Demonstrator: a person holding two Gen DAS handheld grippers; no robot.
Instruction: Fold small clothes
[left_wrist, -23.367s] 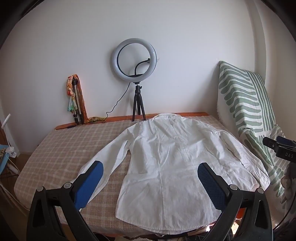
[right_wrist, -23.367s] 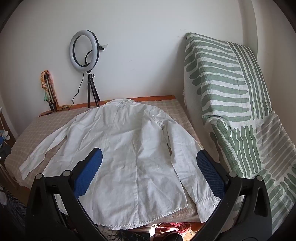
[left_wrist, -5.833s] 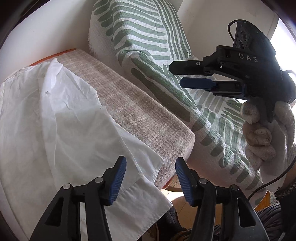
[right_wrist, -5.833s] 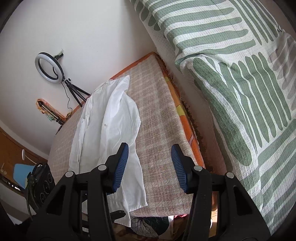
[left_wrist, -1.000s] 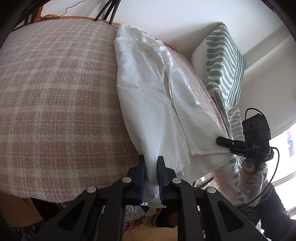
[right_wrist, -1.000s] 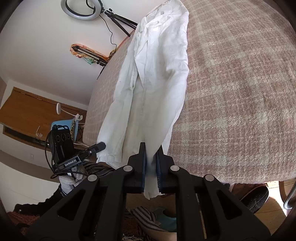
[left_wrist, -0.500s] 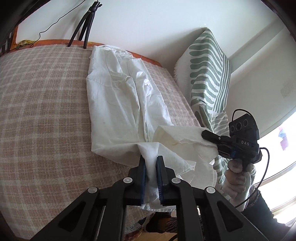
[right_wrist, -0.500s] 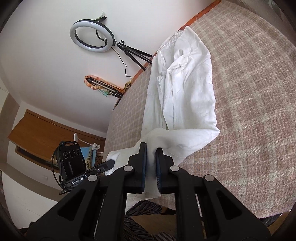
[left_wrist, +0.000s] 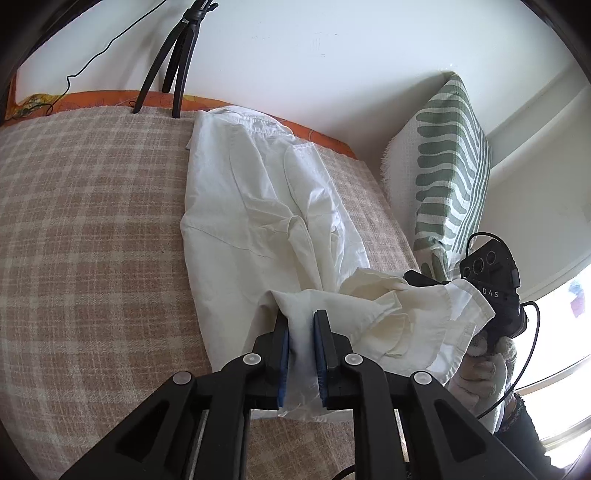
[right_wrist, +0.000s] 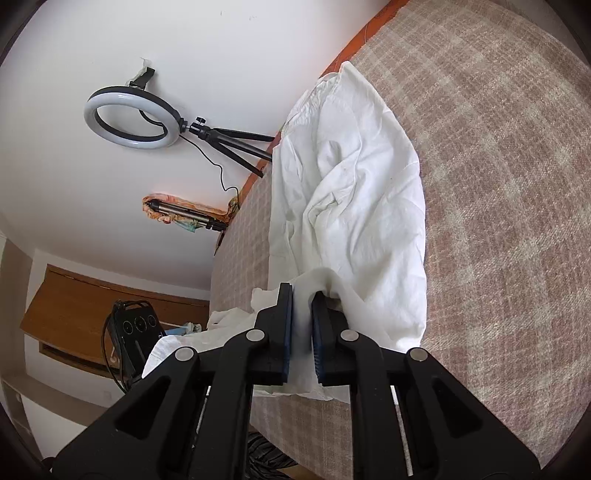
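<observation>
A white shirt (left_wrist: 251, 206) lies lengthwise on the plaid bed cover (left_wrist: 92, 221), its sides and sleeves folded in and its collar toward the wall. Its bottom hem is lifted off the bed and hangs slack between both grippers. My left gripper (left_wrist: 300, 317) is shut on one hem corner. My right gripper (right_wrist: 302, 291) pinches the other corner of the shirt (right_wrist: 362, 184); its jaws are opening slightly, with cloth still pressed between the pads. In the left wrist view the right gripper's black body (left_wrist: 491, 291) shows at the right, held by a gloved hand.
A ring light (right_wrist: 131, 122) on a tripod (left_wrist: 177, 55) stands at the bed's far edge by the wall. A green-striped cushion (left_wrist: 450, 166) leans upright at the bed's right side. A second, folded tripod (right_wrist: 184, 214) lies by the wall. A wooden cabinet (right_wrist: 74, 306) stands beyond.
Both grippers have carried the hem up off the bed's near edge and toward the collar. The shirt's lower part now bunches and arches over the middle.
</observation>
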